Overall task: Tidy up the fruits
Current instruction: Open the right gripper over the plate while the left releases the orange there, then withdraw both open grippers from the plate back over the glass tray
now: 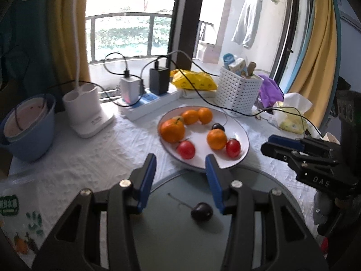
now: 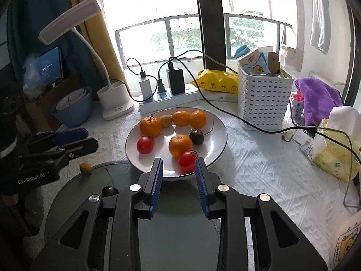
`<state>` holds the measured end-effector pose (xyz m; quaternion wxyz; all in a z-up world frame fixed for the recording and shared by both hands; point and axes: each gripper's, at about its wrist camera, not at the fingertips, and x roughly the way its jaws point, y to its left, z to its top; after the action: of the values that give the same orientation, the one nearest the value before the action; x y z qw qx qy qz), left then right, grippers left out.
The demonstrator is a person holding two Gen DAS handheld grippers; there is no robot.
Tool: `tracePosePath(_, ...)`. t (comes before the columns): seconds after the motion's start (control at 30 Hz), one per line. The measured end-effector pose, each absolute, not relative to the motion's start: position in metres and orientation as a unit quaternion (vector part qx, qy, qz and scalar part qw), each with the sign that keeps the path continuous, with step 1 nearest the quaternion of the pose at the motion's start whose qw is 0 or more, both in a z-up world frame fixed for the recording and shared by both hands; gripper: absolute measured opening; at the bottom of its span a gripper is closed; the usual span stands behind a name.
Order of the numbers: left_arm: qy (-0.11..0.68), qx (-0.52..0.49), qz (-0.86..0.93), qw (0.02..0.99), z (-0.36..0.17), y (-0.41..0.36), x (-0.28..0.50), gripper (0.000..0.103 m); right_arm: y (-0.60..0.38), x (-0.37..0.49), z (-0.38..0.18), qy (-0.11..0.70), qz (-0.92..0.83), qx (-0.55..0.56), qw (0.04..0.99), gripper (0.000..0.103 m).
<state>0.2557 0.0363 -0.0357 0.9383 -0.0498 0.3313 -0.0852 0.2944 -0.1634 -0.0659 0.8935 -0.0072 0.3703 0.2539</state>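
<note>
The left gripper (image 1: 180, 167) has its jaws partly open and empty above a dark round cherry (image 1: 202, 211) on the grey-green round plate (image 1: 180, 237). The right gripper (image 2: 178, 169) has its jaws nearly closed and empty, near the white round plate (image 2: 216, 122) of oranges and tomatoes.

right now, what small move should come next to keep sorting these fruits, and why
Probably reach the right tongs forward to the dark cherry on the white plate. A second cherry already lies on the grey plate by the empty left tongs, so its match seems next. The right tongs hold nothing and sit nearest it.
</note>
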Motion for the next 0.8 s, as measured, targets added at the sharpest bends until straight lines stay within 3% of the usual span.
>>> tracePosePath(0.8, 0.354, -0.073, -0.048, 0.931, -0.066, 0.08, 0.223, 0.047, -0.112, 0.271, -0.076, 0.395, 0.29, -0.037, 0.871, 0.031)
